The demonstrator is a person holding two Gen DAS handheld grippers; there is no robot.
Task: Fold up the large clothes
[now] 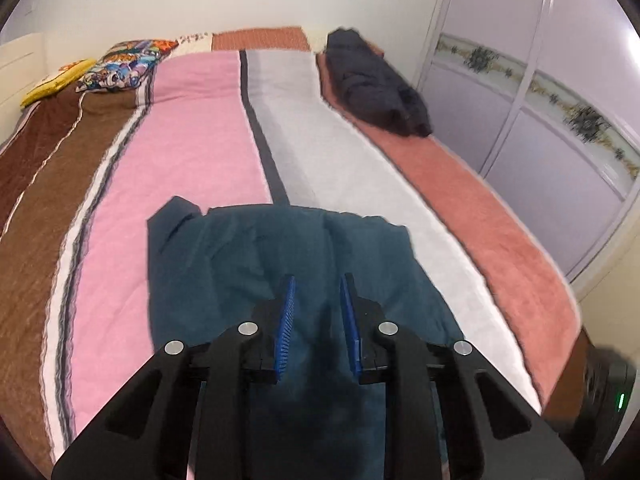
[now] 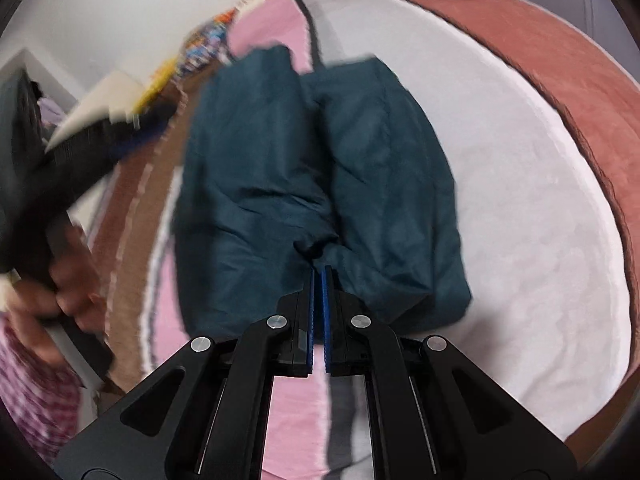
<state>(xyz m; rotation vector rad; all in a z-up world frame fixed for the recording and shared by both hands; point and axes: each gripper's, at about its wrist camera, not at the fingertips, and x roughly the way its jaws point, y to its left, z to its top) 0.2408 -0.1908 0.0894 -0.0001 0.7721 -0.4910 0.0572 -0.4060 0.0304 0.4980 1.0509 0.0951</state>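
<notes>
A dark teal garment (image 1: 280, 256) lies partly folded on the striped bedspread (image 1: 192, 152), near the bed's foot. My left gripper (image 1: 319, 286) hovers just above its near part, open, with nothing between the blue pads. In the right wrist view the same teal garment (image 2: 280, 168) lies in two side-by-side folded panels. My right gripper (image 2: 319, 274) is shut at the garment's near edge, where the cloth bunches at the fingertips. The left gripper's body (image 2: 80, 144) and the hand holding it show blurred at the left.
A dark folded pile of clothes (image 1: 376, 84) lies at the bed's far right on the rust stripe. Patterned pillows (image 1: 120, 62) sit at the head, by the white wall. A lilac wardrobe (image 1: 540, 120) stands along the bed's right side.
</notes>
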